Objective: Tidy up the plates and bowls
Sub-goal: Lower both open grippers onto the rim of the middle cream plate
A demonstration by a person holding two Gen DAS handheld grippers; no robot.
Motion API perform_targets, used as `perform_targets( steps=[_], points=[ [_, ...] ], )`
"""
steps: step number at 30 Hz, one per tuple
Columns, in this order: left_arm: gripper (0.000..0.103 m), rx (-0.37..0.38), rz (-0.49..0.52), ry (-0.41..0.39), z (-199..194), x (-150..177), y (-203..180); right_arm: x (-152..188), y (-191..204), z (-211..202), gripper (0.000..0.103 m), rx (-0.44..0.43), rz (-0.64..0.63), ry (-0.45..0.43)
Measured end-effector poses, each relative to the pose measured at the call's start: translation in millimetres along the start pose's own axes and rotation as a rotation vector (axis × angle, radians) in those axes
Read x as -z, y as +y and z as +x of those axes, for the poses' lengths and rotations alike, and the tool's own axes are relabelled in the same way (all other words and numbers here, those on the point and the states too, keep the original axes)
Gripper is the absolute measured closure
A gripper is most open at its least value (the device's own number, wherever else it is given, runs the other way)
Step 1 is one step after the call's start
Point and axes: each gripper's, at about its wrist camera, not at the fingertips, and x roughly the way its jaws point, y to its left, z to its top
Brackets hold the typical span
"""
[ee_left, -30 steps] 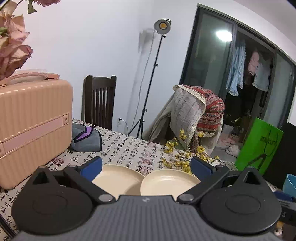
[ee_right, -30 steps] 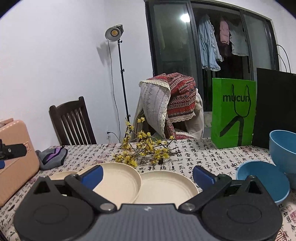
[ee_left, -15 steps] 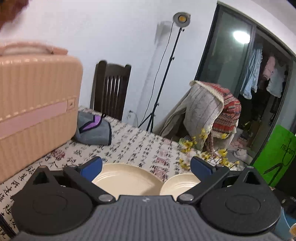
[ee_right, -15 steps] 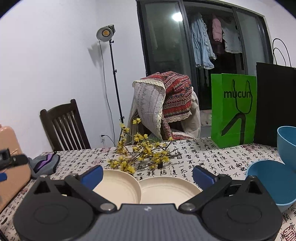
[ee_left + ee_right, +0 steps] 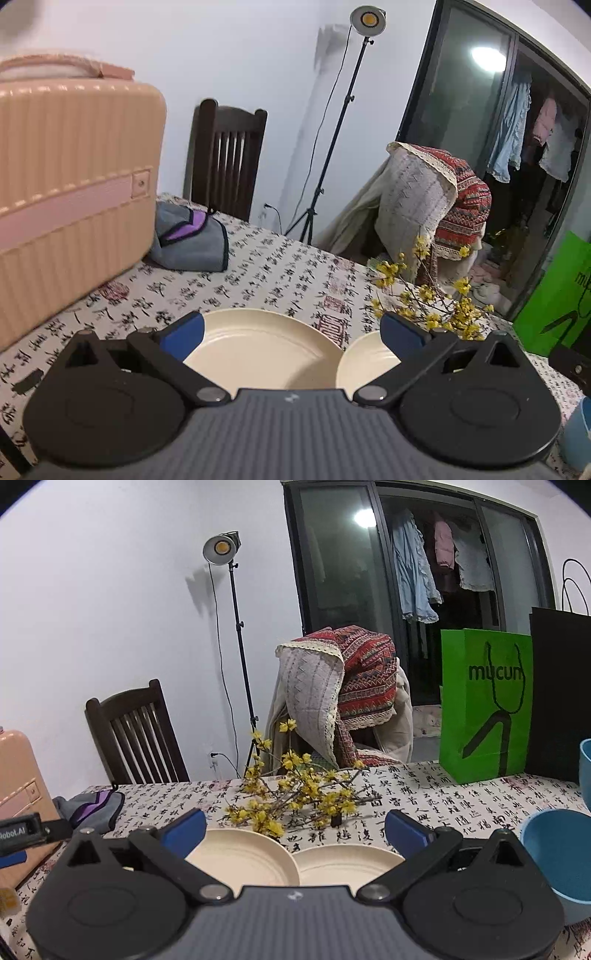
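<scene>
- Both tongs spread wide, empty: left gripper [image 5: 290,334], right gripper [image 5: 295,829].
- Two cream plates side by side, rims touching, on the table [image 5: 273,269]: larger plate [image 5: 258,354], smaller plate [image 5: 365,360].
- Blue bowl [image 5: 557,853] sits right of them.
- We judge the plates light, stiff, slick; pinch at the raised rim.

large plate [image 5: 240,860] left | small plate [image 5: 343,864] touching, right | bowl [image 5: 557,853] far right
</scene>
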Motion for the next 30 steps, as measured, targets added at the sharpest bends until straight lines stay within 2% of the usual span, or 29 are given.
perform_targets(
  steps=[11,20,22,26,30],
  points=[
    [0.000,0.009,0.019,0.009,7.6,4.4,-3.5,13.1,-6.0,16.9,0.000,-0.024,0.000,-0.004],
    [0.000,-0.011,0.036,0.026,17.8,11.6,-4.4,23.2,-23.7,31.2,0.001,-0.089,0.061,0.043],
    [0.000,-0.010,0.036,0.033,20.8,13.6,-3.8,25.1,-25.0,34.4,0.007,-0.093,0.065,0.057],
    [0.000,0.006,0.036,0.043,25.8,18.6,-3.8,28.0,-26.8,40.0,0.011,-0.098,0.079,0.081],
    [0.000,0.024,0.039,0.046,30.9,24.8,-4.7,32.1,-33.5,46.1,0.025,-0.100,0.111,0.112]
  ],
)
